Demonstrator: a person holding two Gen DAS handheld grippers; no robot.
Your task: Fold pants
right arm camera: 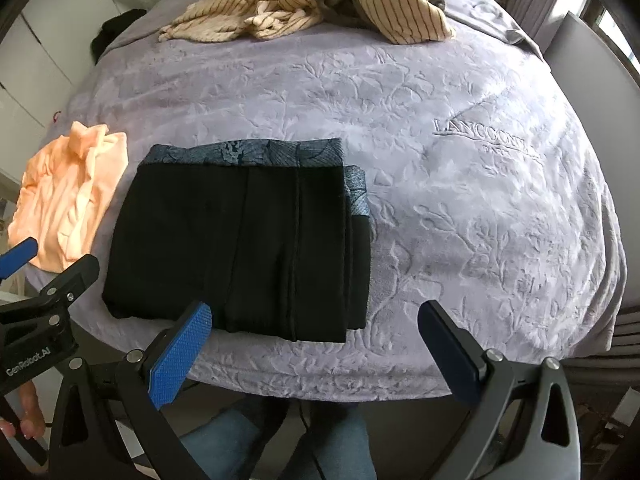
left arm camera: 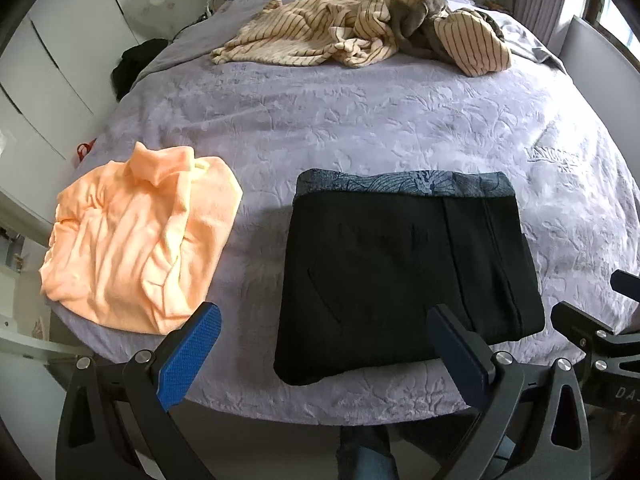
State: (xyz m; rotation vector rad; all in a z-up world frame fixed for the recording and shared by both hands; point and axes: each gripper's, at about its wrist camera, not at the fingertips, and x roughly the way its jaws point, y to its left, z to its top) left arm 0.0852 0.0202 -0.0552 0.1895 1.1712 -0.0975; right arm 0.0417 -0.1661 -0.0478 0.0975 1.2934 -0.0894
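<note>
Lying folded on bedspread (left arm camera: 360,120): black pants (left arm camera: 404,272); hand-held grippers spread.

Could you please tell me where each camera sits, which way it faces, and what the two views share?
Left wrist: on the left gripper, open, at the bed's near edge, facing the folded black pants; the person's jeans-clad legs show below.
Right wrist: on the right gripper, open, further right, facing the lilac bedspread; the left hand shows.
Shared: pants, orange top, striped clothes pile, bedspread.
</note>
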